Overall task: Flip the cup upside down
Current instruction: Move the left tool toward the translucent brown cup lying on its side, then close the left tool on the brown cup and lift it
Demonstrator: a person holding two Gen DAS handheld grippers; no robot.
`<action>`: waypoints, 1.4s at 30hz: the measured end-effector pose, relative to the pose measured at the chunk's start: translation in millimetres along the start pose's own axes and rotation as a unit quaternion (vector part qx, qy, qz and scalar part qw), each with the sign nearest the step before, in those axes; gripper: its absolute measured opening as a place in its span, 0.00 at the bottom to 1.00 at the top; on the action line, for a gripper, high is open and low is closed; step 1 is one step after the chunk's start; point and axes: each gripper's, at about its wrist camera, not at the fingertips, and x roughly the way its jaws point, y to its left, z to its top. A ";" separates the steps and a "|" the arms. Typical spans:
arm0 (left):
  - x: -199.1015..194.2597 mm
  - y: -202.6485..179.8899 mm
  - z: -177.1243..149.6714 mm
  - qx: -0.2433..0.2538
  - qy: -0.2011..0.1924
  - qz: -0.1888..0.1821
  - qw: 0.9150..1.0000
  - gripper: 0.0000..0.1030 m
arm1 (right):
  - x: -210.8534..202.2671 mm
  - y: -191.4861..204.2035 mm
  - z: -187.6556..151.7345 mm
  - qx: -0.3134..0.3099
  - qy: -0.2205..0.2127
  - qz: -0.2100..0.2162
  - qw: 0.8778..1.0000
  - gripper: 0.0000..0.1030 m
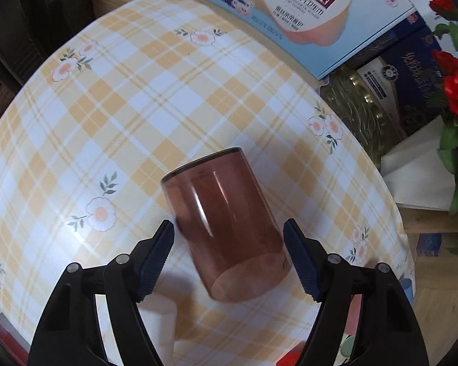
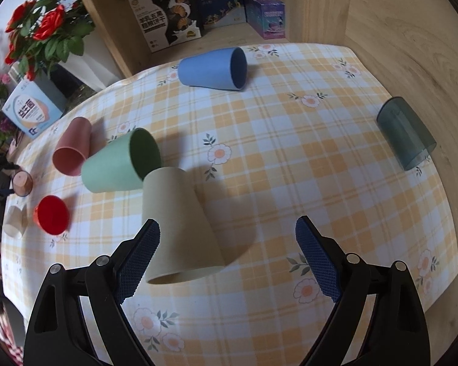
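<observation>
A home, by the look of it: a dining table under a yellow plaid tablecloth (image 2: 290, 140) printed with flowers. Beyond the jaws, a wooden shelf (image 2: 229, 35) holds boxed biscuits and other packaged goods (image 2: 165, 15), while up to the left stands a vase of red artificial roses (image 2: 45, 24) beside a health-supplement box (image 1: 305, 3).

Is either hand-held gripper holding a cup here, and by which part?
Neither. Both are open: the left straddles the brown cup, the right the beige cup.

Wooden shelf walls (image 2: 397, 30) enclose checked floral tablecloth (image 2: 290, 152); red roses (image 2: 45, 27) beside; soft daylight.
</observation>
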 end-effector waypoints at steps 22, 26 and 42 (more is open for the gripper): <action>-70.5 -44.7 -99.2 0.183 -0.054 -0.025 0.981 0.65 | -14.4 -19.8 -19.2 0.061 -0.007 0.045 0.997 0.85; -92.0 -59.6 -163.3 0.228 -0.032 -0.063 0.971 0.65 | -25.0 -26.4 -28.4 0.071 -0.016 0.054 0.996 0.85; -28.8 -163.0 -307.4 0.274 0.043 -0.144 0.950 0.65 | -53.5 -57.4 -46.2 0.101 -0.034 0.060 0.992 0.85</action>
